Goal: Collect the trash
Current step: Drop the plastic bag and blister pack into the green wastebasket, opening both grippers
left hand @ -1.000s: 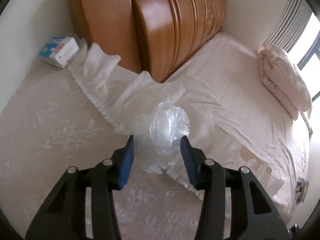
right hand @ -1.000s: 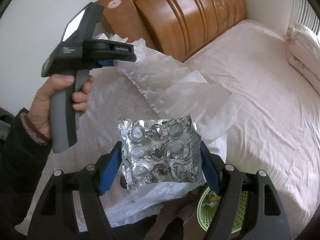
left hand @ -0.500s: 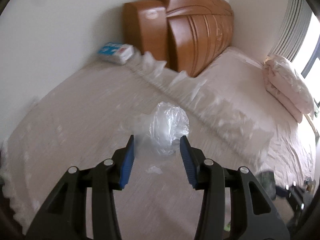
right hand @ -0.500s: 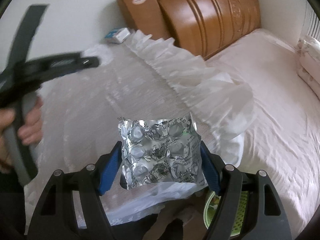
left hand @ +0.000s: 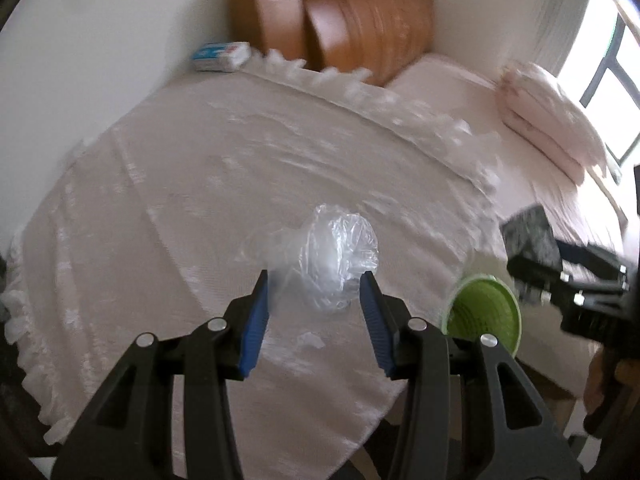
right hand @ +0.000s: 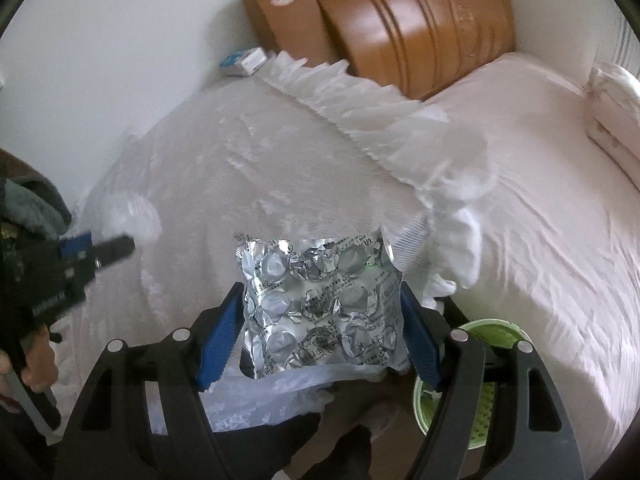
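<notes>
My left gripper [left hand: 314, 286] is shut on a crumpled clear plastic wrapper [left hand: 332, 256] and holds it above the lace-covered table [left hand: 180, 208]. My right gripper [right hand: 322, 306] is shut on a silver foil pill blister pack [right hand: 320, 304], held above the table's near edge. A green mesh trash basket [left hand: 484, 316] stands on the floor between table and bed; in the right wrist view the green mesh trash basket [right hand: 492, 364] is low right, just beside my right fingers. The right gripper also shows in the left wrist view [left hand: 560, 272], with the foil pack above the basket.
A blue-white tissue pack [left hand: 220, 55] lies at the table's far corner by the wall. A wooden headboard [right hand: 416, 28] and a pink bed [right hand: 540, 208] are to the right, with folded bedding [left hand: 548, 120] by the window. A small white scrap [left hand: 312, 340] lies on the cloth.
My left gripper pulled back and up with the plastic wrapper; table and headboard look farther and the green basket came into view. The right gripper kept the foil pack and shifted slightly.
</notes>
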Demonstrator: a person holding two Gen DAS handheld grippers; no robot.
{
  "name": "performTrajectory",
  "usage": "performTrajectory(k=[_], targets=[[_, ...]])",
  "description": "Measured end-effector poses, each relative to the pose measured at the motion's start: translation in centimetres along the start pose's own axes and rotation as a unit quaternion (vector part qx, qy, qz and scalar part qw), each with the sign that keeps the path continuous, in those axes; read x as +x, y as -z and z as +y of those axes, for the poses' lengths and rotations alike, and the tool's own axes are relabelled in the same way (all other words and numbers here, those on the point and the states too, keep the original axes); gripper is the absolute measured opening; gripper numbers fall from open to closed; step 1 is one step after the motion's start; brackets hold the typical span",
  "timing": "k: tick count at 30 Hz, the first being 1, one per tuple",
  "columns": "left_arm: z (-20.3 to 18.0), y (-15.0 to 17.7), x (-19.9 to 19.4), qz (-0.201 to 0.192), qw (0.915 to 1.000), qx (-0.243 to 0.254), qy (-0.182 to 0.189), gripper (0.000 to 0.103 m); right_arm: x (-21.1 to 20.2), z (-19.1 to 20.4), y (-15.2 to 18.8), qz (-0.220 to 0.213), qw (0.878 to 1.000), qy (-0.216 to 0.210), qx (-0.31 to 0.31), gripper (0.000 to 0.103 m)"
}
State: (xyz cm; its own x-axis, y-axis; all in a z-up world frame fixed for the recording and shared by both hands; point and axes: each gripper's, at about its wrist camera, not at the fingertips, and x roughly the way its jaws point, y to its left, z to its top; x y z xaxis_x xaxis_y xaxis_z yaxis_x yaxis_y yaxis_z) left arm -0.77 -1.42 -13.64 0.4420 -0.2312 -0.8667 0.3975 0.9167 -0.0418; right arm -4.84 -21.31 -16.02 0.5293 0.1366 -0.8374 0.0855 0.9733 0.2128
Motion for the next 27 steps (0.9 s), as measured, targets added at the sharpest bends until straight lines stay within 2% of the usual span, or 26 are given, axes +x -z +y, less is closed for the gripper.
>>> performTrajectory(k=[4, 7, 10, 13, 16, 22, 27], targets=[[-4.8, 0.1, 0.0, 0.001, 0.9972, 0.058, 0.048, 0.044, -3.0, -2.7, 1.7, -0.026, 0.999, 0.028, 0.031, 0.074], [-9.6, 0.3, 0.2, 0.001, 0.9896, 0.116, 0.086, 0.044, -5.5, -5.5, 3.4, -0.041, 0.995, 0.061, 0.064, 0.074], [-14.7, 0.6, 1.0, 0.013, 0.9774, 0.167, 0.129, 0.044, -8.1, -8.9, 5.7, -0.053, 0.988, 0.104, 0.104, 0.074], [-20.1, 1.1, 2.2, 0.032, 0.9612, 0.222, 0.161, 0.044, -10.1, -11.9, 7.8, -0.058, 0.978, 0.135, 0.145, 0.074], [-25.5, 2.0, 4.3, 0.065, 0.9433, 0.26, 0.196, 0.044, -12.7, -15.8, 11.1, -0.064, 0.963, 0.167, 0.203, 0.074], [-33.4, 4.4, 8.7, 0.119, 0.9198, 0.317, 0.199, 0.044, -15.7, -20.5, 16.0, -0.069, 0.94, 0.196, 0.271, 0.074], [-37.2, 5.8, 12.7, 0.155, 0.9101, 0.341, 0.177, 0.044, -17.7, -23.5, 18.9, -0.079, 0.928, 0.206, 0.299, 0.074]])
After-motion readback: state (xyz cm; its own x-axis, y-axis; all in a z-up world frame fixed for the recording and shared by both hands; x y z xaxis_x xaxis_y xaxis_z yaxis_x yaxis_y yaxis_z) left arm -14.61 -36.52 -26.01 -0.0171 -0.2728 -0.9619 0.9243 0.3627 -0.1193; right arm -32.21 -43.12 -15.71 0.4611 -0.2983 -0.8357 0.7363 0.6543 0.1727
